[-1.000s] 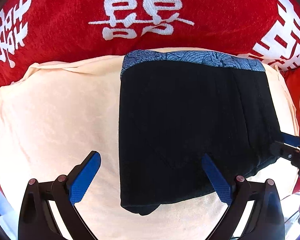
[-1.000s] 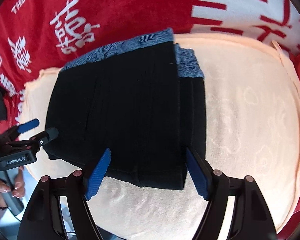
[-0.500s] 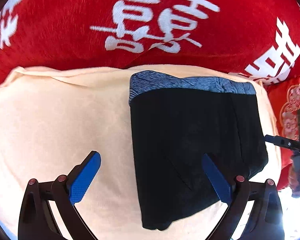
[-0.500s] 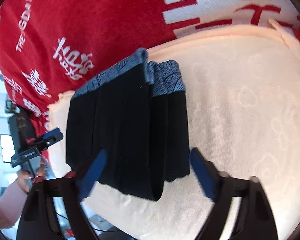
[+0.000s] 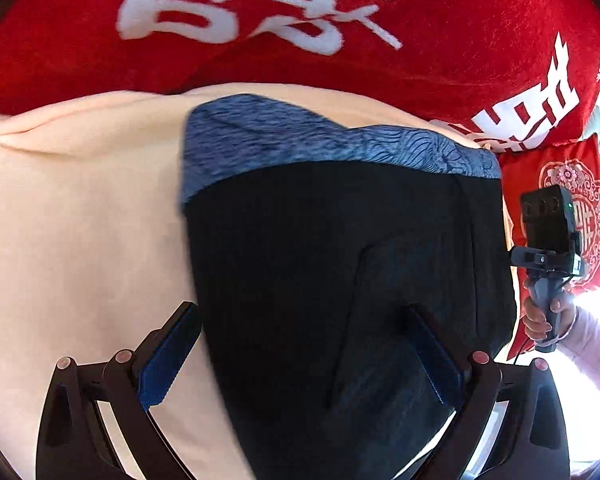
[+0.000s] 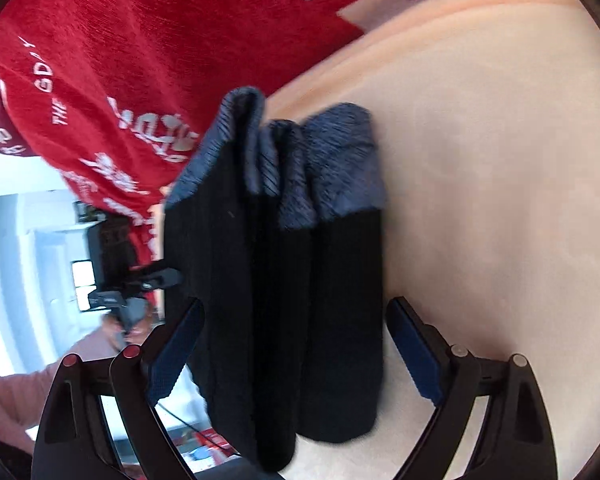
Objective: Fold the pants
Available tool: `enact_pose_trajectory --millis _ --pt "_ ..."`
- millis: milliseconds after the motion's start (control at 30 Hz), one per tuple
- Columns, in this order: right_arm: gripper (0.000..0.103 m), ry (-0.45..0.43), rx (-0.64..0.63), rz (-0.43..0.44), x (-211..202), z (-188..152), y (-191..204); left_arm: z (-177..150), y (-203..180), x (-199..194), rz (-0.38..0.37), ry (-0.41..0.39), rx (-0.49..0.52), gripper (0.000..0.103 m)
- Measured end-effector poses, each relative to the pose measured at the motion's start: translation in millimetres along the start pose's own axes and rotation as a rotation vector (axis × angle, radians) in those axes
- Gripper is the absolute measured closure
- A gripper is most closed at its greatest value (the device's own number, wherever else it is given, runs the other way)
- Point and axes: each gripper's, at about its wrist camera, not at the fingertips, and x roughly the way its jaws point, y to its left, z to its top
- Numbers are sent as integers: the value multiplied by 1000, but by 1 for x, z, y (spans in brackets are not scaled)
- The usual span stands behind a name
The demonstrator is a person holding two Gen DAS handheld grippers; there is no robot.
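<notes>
The black pants [image 5: 340,280] with a blue patterned waistband [image 5: 300,140] lie folded into a compact stack on a peach towel [image 5: 80,220]. In the right wrist view the stack [image 6: 284,300] shows several layered folds. My left gripper [image 5: 300,356] is open and empty, its fingers wide above the near edge of the pants. My right gripper [image 6: 296,356] is open and empty, straddling the near end of the stack without gripping it. The right gripper's body [image 5: 548,236] shows at the pants' right side, and the left gripper's body [image 6: 116,280] shows at their left.
A red blanket with white characters [image 5: 260,20] covers the surface behind the towel [image 6: 500,160]. A red patterned cushion [image 5: 568,200] lies at the right. A bright room area [image 6: 28,260] lies beyond the left edge.
Both grippers have swung around and pulled back from the folded pants; the views tilted and the stack appears closer. Both stay open and empty.
</notes>
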Motion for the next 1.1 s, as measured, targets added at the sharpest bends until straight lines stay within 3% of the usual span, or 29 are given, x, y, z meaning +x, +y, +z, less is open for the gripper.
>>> enact_pose_trajectory --millis 67,100,133,200,300,500,700,833,933,1000,1067,1100 --pt "12 9 26 -12 7 7 1 2 -6 7 8 -13 -17 2" --pt "25 10 34 -40 7 8 2 1 -9 7 13 -33 -28 8" --pt "31 13 38 -61 8 8 4 -1 -13 5 11 -57 -33 12" --pt "51 1 66 -47 2 4 9 -3 -22 0 27 -86 -22 27" --pt "60 -22 49 -7 -10 -4 26 -11 -37 -16 43 -112 -11 39" --pt "62 14 7 63 -23 -32 65 -47 -64 -57 75 -134 -27 40" --pt "62 65 64 132 -22 -84 71 -96 -66 -89 93 -140 -64 40" --pt "62 63 85 117 -3 -112 66 -122 -46 -77 127 -114 -94 40" --pt "61 49 111 45 22 -125 50 -132 -33 -56 171 -94 -90 39" --pt "51 18 118 -22 29 -126 40 -139 -25 -49 181 -135 -97 31" --pt "44 -4 153 -31 27 -128 30 -141 -25 -51 195 -166 -96 28" --pt "34 -15 171 -65 26 -130 30 -141 -27 -52 207 -172 -93 28"
